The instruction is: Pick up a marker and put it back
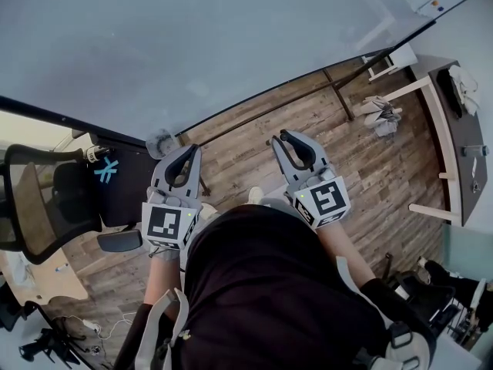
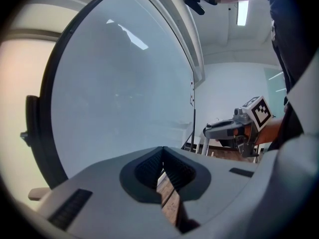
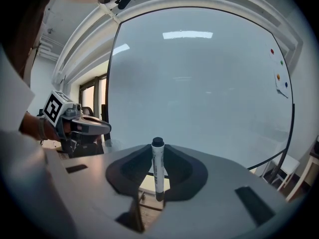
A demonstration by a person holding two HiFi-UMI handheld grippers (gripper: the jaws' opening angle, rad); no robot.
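right claw (image 3: 157, 153) grips a white marker (image 3: 158, 172) upright, its print unreadable; left claw (image 2: 162, 156) seems closed, empty.

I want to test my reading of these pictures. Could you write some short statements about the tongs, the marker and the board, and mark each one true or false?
1. The right tongs grip a marker that stands upright between them. True.
2. The cap of the marker is red. False: it is black.
3. The left tongs hold a second marker. False: they are shut with nothing between them.
4. A whiteboard stands in front of both tongs. True.
5. The floor is grey carpet. False: it is made of wood planks.
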